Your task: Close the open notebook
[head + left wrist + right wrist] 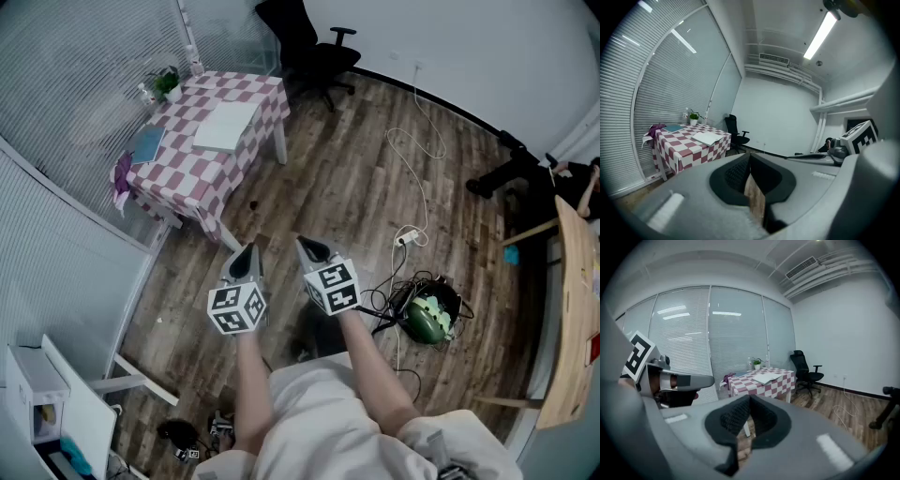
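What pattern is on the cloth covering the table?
Dark red and white checks cover the tablecloth. The head view shows it best.

Right tool [749, 397] closed (empty); notebook [767, 377] on table [761, 389].

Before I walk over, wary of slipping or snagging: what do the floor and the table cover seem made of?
Floor: wood or wood-look laminate, matte brown; plank seams and grain show. Table cover: cloth, pink-and-white checks; its edges hang in soft folds.
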Tool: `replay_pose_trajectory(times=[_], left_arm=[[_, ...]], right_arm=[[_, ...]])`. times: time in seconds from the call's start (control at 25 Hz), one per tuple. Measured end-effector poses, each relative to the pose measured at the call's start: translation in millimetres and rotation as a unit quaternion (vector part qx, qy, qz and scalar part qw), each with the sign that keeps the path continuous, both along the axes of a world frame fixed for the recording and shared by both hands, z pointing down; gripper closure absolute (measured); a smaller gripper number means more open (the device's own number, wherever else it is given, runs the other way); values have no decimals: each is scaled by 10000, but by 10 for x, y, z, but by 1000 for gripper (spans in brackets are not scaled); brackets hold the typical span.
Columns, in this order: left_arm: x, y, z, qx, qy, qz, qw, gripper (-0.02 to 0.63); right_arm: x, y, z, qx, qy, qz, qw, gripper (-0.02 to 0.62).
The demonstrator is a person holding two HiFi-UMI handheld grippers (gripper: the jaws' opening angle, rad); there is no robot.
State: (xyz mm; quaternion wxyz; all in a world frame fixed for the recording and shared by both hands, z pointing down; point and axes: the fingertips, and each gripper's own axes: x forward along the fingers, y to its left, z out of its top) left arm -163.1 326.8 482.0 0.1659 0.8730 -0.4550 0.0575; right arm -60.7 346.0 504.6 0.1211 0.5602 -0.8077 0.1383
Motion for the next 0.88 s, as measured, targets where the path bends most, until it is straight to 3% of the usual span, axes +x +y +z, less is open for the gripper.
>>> replay_pose_trajectory(times=[0.24,0.56,0.88], left_arm=[[112,-222,79,-53,-130,123,9998,598],[20,-720,78,29,-454,-120,9989,598],[88,-1497,-21,83,-451,-317,9984,598]], right_arm=[[173,-283,41,-30,-87,205,9997,594],[157,-874,41,72,-54,-41,10000,594],[251,-1692,-149,324,-136,-308,9989,594]])
